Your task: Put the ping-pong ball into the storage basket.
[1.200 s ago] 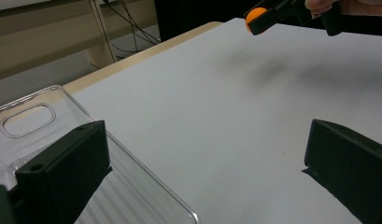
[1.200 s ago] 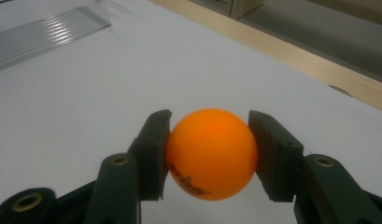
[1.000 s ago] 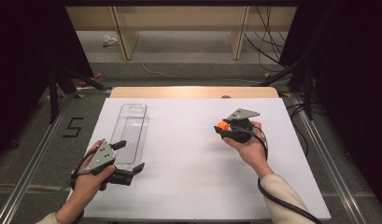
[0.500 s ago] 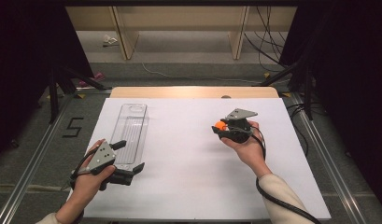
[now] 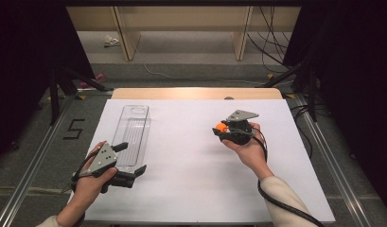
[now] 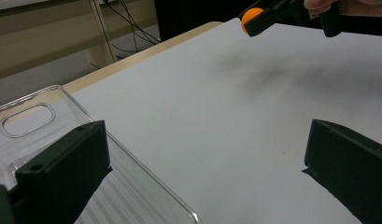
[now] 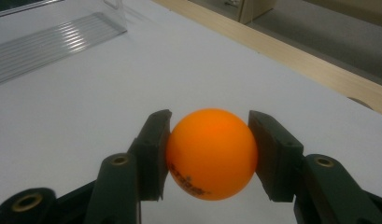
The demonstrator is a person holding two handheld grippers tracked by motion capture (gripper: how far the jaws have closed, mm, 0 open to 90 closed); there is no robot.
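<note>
An orange ball [image 7: 211,154] is clamped between the two black jaws of my right gripper [image 5: 221,131], held a little above the white table sheet at centre right; the ball [image 5: 221,127] points leftward. From the left gripper view the same ball [image 6: 252,20] hangs at the top right. My left gripper [image 5: 132,159] rests near the front left with its jaws wide apart and nothing between them. One jaw lies over the near end of a clear plastic tray [image 5: 133,132], the other over the bare sheet.
The white sheet [image 5: 191,175] covers the table, with a wooden strip [image 5: 196,93] along its far edge. Metal rails [image 5: 35,156] run down both sides. A cable [image 5: 281,203] trails from the right hand. Shelving legs stand beyond the table.
</note>
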